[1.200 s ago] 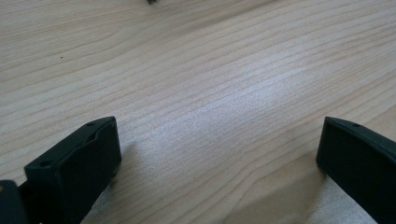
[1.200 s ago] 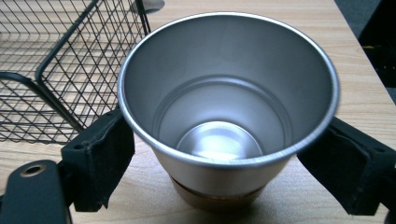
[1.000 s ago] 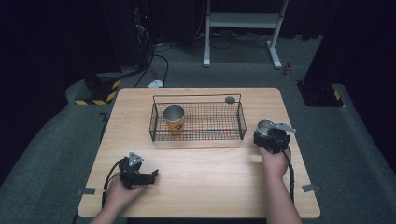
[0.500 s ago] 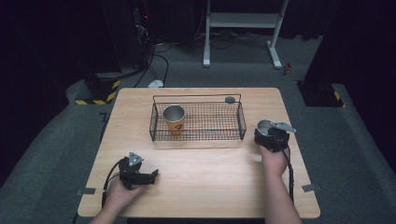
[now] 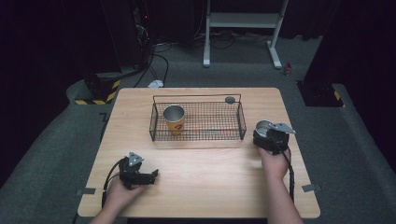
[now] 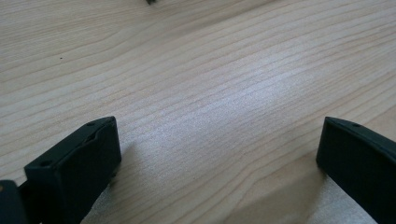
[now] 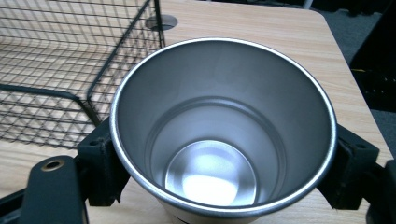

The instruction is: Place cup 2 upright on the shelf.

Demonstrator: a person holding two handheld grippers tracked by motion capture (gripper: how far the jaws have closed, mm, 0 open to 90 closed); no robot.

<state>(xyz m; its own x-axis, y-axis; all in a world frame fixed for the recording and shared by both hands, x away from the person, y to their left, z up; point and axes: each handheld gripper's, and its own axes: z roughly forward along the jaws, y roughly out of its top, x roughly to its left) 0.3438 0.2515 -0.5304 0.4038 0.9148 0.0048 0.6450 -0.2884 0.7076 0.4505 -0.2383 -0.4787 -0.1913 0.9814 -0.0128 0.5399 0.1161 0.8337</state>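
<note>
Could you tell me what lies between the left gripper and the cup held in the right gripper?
In the high view, only bare tabletop lies between the left gripper and the steel cup in the right gripper; the wire basket sits farther back.

Wire basket [image 5: 196,122] blocks center; front table [image 5: 210,177] open.

Steel cup [image 7: 224,140] clamped between jaws; wire basket [image 7: 70,56] just beside.

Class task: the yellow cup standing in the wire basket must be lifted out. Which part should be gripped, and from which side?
Grip the cup near its rim, one jaw each side of the round wall, coming straight down from above. It stands upright with its mouth open, and the basket walls block a side approach. The left hand-held gripper is open and empty.
</note>
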